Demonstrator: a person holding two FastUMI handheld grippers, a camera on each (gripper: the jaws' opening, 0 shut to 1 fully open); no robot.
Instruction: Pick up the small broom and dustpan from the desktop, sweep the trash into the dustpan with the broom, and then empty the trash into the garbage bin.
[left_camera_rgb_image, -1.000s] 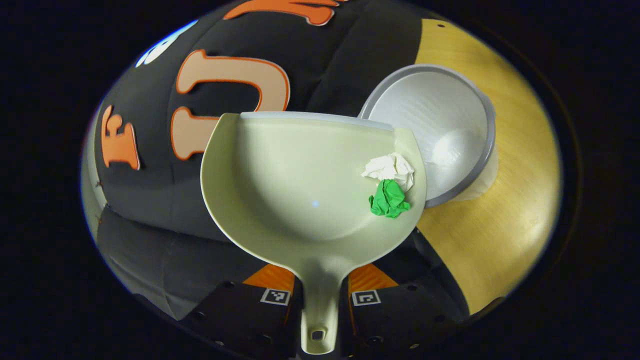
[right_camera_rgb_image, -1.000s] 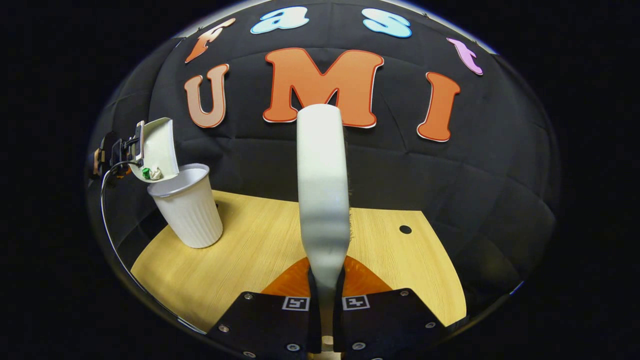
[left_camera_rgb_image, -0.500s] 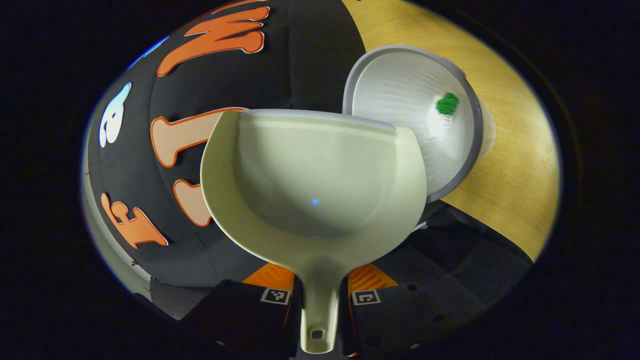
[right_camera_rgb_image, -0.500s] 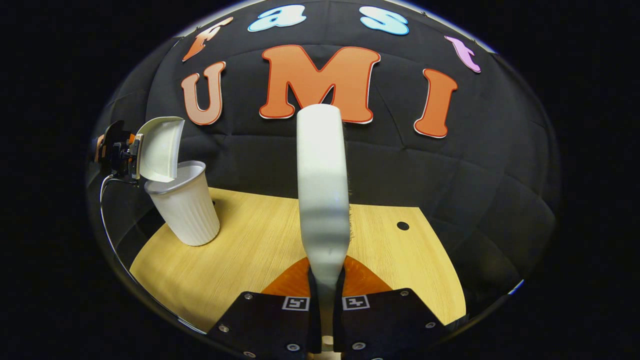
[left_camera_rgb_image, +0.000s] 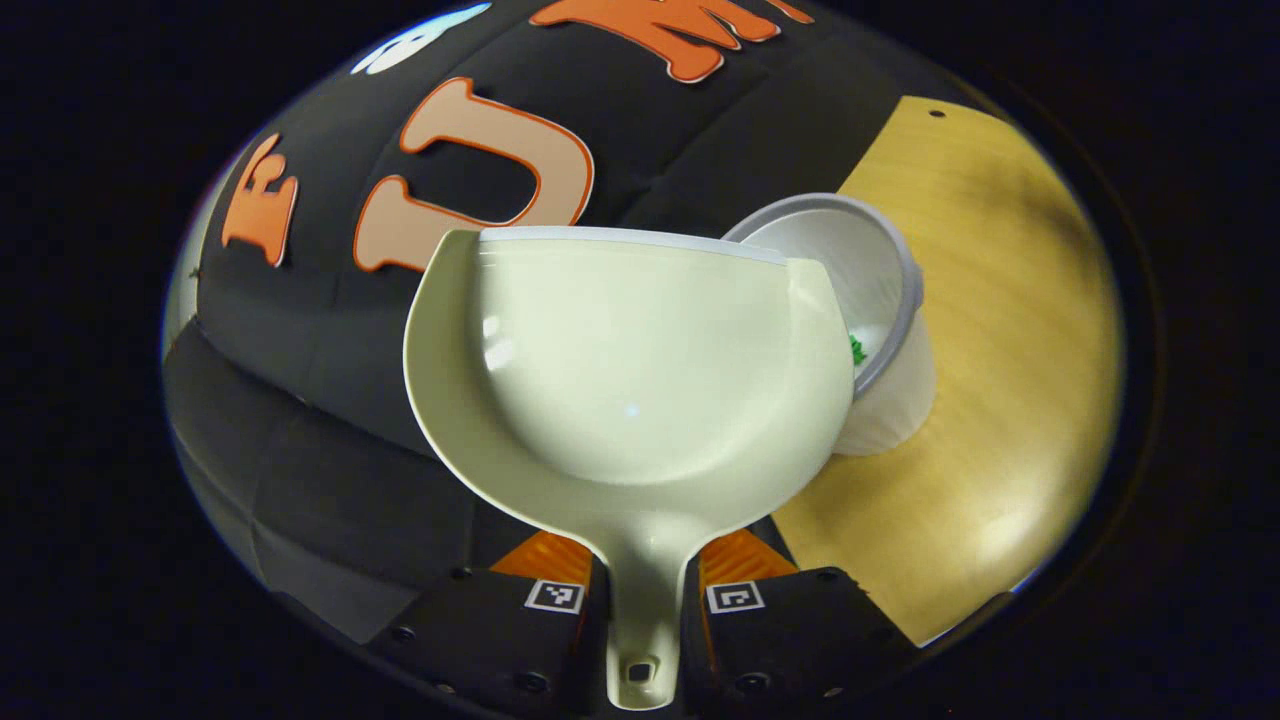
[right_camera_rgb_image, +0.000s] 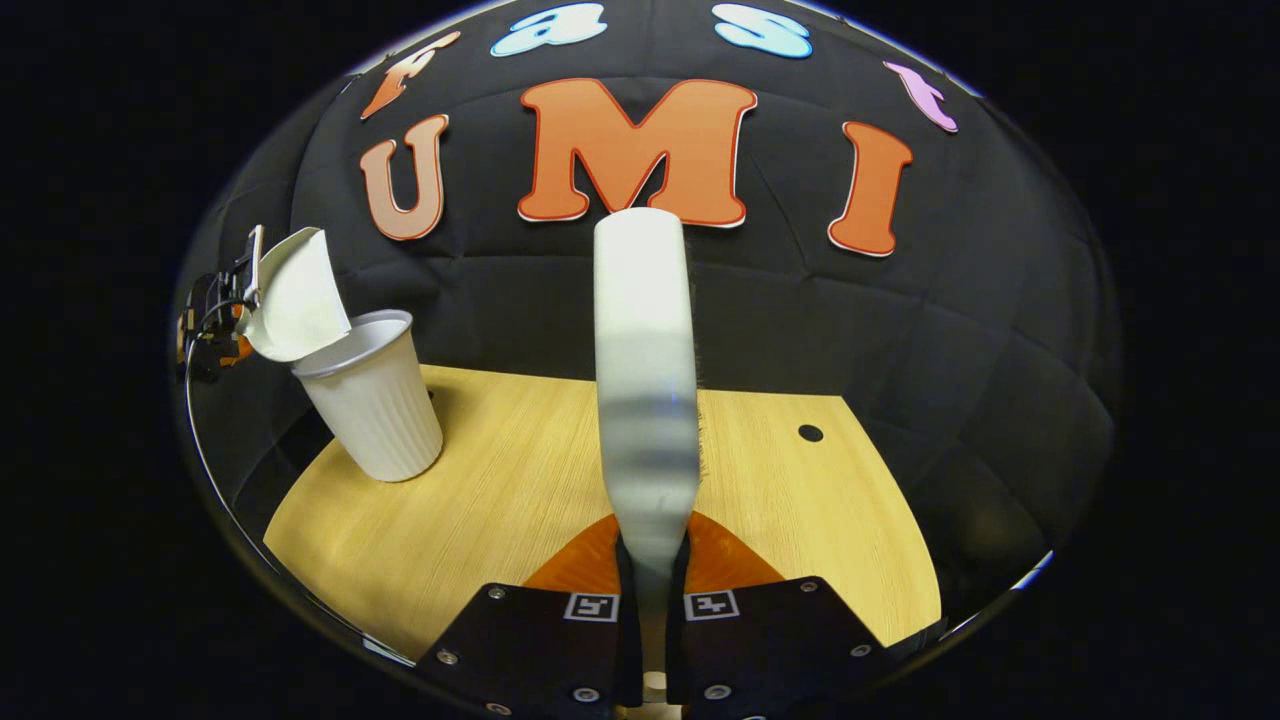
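Dustpan (left_camera_rgb_image: 630, 370) handle clamped in left claw (left_camera_rgb_image: 642, 600).

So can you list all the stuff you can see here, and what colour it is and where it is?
Dustpan: one, pale cream, held up by its handle in the left gripper, next to the bin's rim, nothing in it.
Bin: one, white and ribbed, standing at the left end of the table.
Scrap of trash: one, green, inside the bin, mostly hidden by the dustpan.
Broom: one, white, sticking up from the right gripper.
Table: one, light wood, with a small dark hole near its far edge.
Left gripper: one, shut on the dustpan handle.
Right gripper: one, shut on the broom.
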